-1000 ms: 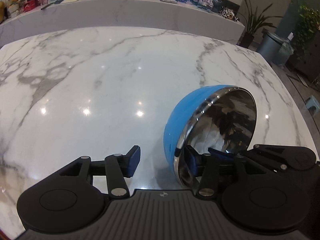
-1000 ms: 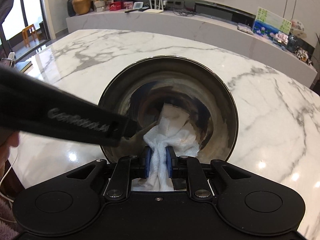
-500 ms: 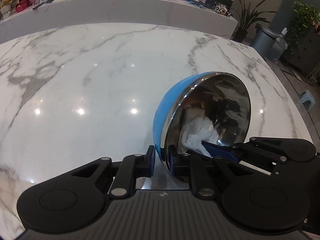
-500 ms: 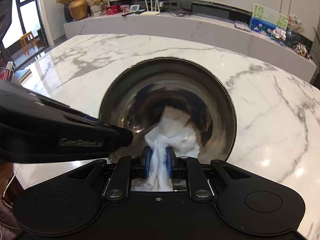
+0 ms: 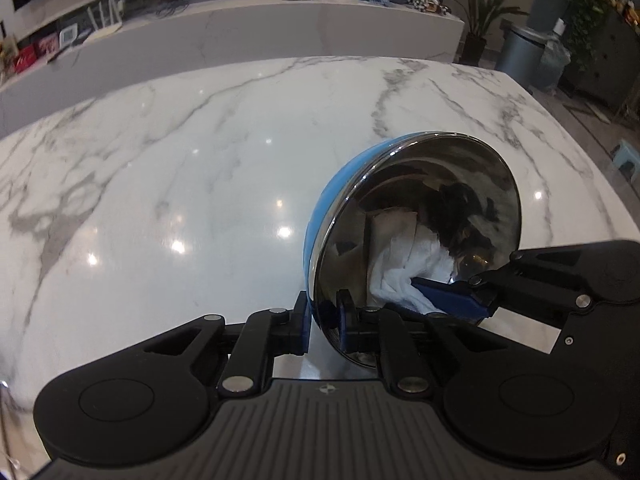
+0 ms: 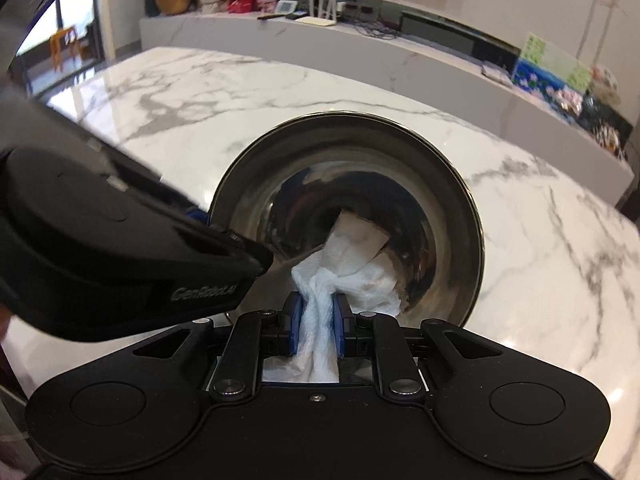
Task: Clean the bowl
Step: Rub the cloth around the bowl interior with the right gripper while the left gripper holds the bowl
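A: Where's the bowl [image 5: 420, 216] right now?

B: Tipped up on its side on the marble surface [image 5: 200, 184], steel inside facing the right gripper [image 6: 316, 320], blue outside turned away. The left gripper [image 5: 323, 320] is clamped on the rim at the low edge, one pad on the blue outside and one on the steel inside.

A: And the right one?

B: Closed tight on a bunched white paper towel [image 6: 352, 264], whose loose end lies in the bowl against the lower wall.

A: So the wiping is on. How should it be done well?

B: I'd say keep the left grip firm and steady, since only the rim pinch keeps the bowl tilted; a polished rim may slip if the towel pushes hard sideways. Press the towel gently against the wall and sweep round the curve in circles, working from the bottom out toward the rim.

A: Any risk?

B: The two grippers sit close together at the low edge. Steer the towel away from the left pad to avoid a knock.
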The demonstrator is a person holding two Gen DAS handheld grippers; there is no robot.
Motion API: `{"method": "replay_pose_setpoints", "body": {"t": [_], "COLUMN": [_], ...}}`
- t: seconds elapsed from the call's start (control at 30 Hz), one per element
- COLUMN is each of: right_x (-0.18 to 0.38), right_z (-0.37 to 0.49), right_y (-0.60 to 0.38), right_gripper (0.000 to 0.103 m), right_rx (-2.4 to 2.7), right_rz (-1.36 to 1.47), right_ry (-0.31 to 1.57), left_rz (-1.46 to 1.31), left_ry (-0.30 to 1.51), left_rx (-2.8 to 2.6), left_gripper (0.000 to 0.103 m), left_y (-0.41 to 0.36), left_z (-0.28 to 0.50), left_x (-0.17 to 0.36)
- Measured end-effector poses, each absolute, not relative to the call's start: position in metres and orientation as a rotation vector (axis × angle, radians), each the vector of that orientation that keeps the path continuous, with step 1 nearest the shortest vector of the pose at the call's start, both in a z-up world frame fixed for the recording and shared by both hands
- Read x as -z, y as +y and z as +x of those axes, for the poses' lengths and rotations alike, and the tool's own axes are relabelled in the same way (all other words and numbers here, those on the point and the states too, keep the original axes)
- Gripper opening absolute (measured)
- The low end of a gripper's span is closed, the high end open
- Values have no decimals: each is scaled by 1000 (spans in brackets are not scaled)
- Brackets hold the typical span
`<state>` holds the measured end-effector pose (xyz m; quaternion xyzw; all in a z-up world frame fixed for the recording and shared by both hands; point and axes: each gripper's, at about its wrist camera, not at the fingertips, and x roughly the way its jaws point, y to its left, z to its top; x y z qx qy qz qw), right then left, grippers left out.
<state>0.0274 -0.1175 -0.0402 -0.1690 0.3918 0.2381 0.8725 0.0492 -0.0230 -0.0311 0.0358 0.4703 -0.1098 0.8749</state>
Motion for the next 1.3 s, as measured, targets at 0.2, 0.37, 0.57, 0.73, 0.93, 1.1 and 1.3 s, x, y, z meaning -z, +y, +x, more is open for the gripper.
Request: {"method": "replay_pose_setpoints", "body": {"t": [0.2, 0.37, 0.57, 0.73, 0.93, 1.1, 1.3], "right_x": [46, 49, 46, 47, 50, 46, 43], "right_z": [13, 12, 30, 41, 47, 52, 46], "right_y": [-108, -111, -132, -150, -166, -175, -162], "right_gripper": [14, 14, 14, 14, 14, 14, 14], "right_rx": [-458, -447, -448, -450, -446, -464, -476], "right_rz": [-592, -617, -417, -263, -109, -4, -119], "right_ry": [732, 721, 791, 821, 845, 869, 849], "left_rz": [119, 123, 89, 10, -103, -98, 21], "left_ry": [967, 958, 952, 985, 1013, 1021, 1030], "left_rx": [246, 252, 262, 281, 296, 296, 281], "left_gripper": [12, 12, 14, 19, 19, 11, 11], "left_y": [-24, -24, -24, -22, -16, -15, -28], "left_z": [53, 57, 61, 61, 62, 67, 69], "left_x": [29, 25, 24, 34, 42, 41, 35]}}
